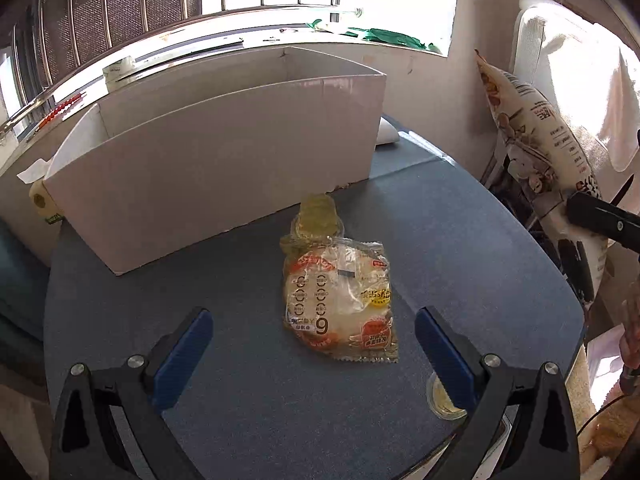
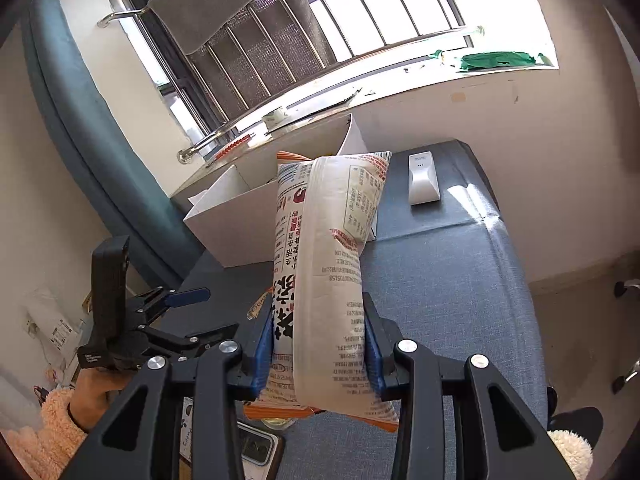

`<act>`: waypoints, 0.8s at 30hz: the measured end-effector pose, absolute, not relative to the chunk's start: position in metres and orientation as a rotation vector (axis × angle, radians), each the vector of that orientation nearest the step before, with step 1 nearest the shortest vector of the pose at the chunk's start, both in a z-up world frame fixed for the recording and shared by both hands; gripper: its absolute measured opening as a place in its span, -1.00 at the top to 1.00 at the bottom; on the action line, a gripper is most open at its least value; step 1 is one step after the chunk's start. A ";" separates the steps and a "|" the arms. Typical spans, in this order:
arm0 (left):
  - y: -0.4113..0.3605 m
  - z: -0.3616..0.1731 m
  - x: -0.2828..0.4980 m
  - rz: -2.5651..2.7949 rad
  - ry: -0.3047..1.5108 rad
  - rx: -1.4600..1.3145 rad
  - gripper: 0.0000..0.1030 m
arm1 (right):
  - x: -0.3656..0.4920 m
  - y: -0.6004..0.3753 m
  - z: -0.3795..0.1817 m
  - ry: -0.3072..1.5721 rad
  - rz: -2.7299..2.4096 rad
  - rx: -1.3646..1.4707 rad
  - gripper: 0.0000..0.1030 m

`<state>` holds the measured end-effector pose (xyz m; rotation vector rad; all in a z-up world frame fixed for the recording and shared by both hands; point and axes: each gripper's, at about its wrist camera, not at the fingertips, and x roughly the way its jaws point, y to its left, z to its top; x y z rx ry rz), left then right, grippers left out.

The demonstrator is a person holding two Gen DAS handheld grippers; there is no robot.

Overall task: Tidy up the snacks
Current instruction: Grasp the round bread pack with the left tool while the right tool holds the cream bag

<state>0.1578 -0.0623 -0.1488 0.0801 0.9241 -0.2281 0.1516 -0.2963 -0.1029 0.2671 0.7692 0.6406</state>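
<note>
My right gripper [image 2: 318,340] is shut on a tall white snack bag [image 2: 328,264] with printed text, held upright above the blue table [image 2: 440,280]. The same snack bag [image 1: 548,140] shows at the right edge of the left wrist view, lifted off the table. My left gripper [image 1: 314,340] stands open just above the table, its blue pads either side of a clear packet of round cakes [image 1: 340,304]. A yellow jelly cup [image 1: 318,216] lies just behind that packet. The open white cardboard box [image 1: 216,160] stands at the back of the table.
A small clear cup [image 1: 442,400] sits by my left gripper's right finger. A white remote-like device [image 2: 422,178] lies at the table's far end. A phone [image 2: 256,448] lies under my right gripper. Window sill, bars and a blue curtain [image 2: 100,140] lie behind.
</note>
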 end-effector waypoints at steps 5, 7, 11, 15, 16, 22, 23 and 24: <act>-0.085 -0.172 0.186 -0.198 0.997 0.191 -1.00 | 0.146 -0.309 -0.109 0.774 0.627 0.287 0.19; -0.088 -0.181 0.192 -0.184 1.026 0.207 -1.00 | 0.144 -0.313 -0.112 0.781 0.631 0.298 0.19; -0.082 -0.190 0.196 -0.247 1.051 0.123 -0.81 | 0.141 -0.318 -0.117 0.788 0.626 0.303 0.19; -0.073 -0.179 0.187 -0.258 1.011 0.117 -0.53 | 0.138 -0.319 -0.119 0.793 0.631 0.317 0.19; -0.070 -0.174 0.182 -0.270 0.991 0.104 -0.53 | 0.137 -0.319 -0.119 0.793 0.633 0.316 0.19; -0.030 -0.126 0.148 -0.262 0.823 -0.015 -0.53 | 0.138 -0.307 -0.115 0.784 0.655 0.303 0.19; -0.021 -0.116 0.144 -0.255 0.793 -0.038 -0.53 | 0.140 -0.303 -0.114 0.784 0.662 0.298 0.19; -0.012 -0.105 0.143 -0.247 0.761 -0.062 -0.53 | 0.142 -0.298 -0.112 0.785 0.668 0.293 0.19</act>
